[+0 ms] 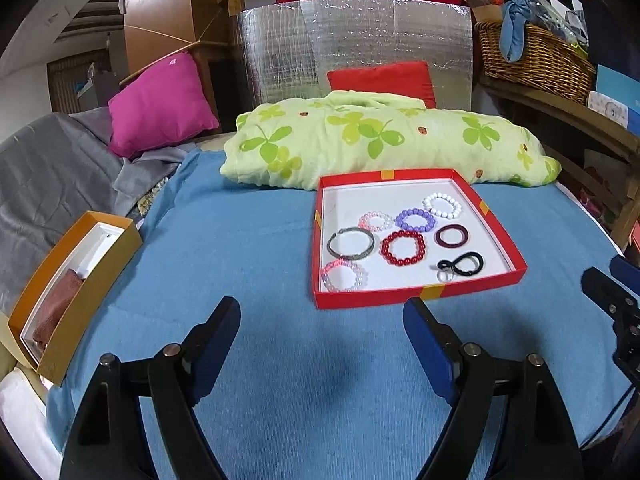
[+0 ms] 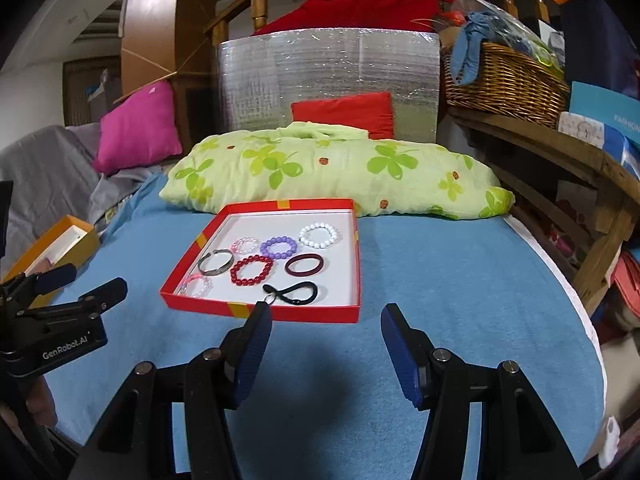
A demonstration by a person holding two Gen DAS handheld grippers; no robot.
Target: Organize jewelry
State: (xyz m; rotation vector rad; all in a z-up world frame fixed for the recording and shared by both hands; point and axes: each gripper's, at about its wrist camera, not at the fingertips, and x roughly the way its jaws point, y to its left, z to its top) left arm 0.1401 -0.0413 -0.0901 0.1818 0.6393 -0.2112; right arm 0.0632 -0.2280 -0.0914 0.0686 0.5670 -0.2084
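1. We judge that we are at the start: neither tool holds anything. Our left tool (image 1: 322, 312) hovers over the blue bed cover (image 1: 248, 248) with its fingers spread wide apart and nothing between them. Our right tool (image 2: 326, 318) is likewise spread and empty.

2. The jewelry lies in the red tray (image 2: 280, 312), on the bed, at twelve o'clock from the right tool and about one o'clock from the left tool. Inside it we see a white bead bracelet (image 2: 319, 236), a purple bead bracelet (image 2: 279, 247), a red bead bracelet (image 2: 251, 270), a dark maroon bangle (image 2: 304, 265), a metal cuff (image 2: 215, 263), two pale pink bead bracelets (image 2: 245, 245), and a black looped cord (image 2: 294, 294) nearest the front wall.

3. An orange box (image 1: 68, 296), open, lies at nine o'clock from the left tool; it may be the destination, though we cannot tell.

4. The next move calls for reaching over the tray's front wall, lowering onto one piece and closing on its rim without dragging its neighbours, which sit just beside one another.

5. Writing: "GenRobot.AI" shows on the left tool's body in the right wrist view. A blue carton (image 2: 604, 106) at two o'clock reads "FASHION".
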